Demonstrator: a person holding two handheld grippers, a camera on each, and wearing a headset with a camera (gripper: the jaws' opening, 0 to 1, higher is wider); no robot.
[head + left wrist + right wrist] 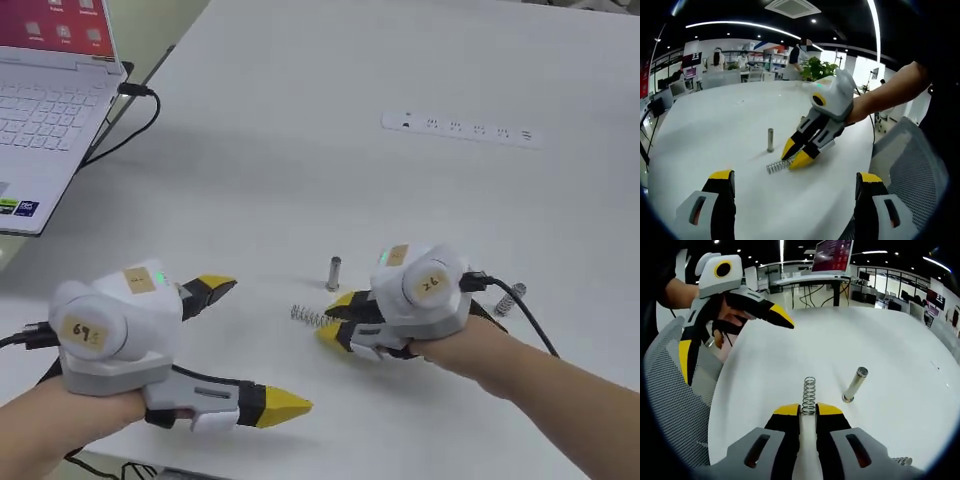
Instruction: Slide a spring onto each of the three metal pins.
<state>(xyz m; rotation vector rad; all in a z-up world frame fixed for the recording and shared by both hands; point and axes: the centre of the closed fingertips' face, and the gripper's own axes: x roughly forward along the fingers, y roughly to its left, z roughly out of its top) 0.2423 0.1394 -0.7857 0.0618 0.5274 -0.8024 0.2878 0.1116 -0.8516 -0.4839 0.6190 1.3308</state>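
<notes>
A small silver coil spring (308,316) lies flat on the white table (300,150), low in the centre of the head view. One end is pinched between the closed yellow jaws of the right gripper (335,320). A short upright metal pin (334,272) stands just above it in frame, not touching. The left gripper (262,345), lower left, holds nothing, jaws spread wide. A second spring (508,298) lies at right. Probably best: lift the coil, point its free end down, and centre it over the pin before lowering

Yellow-tipped right hand-held gripper (809,412), seemingly silver spring (809,389)
</notes>
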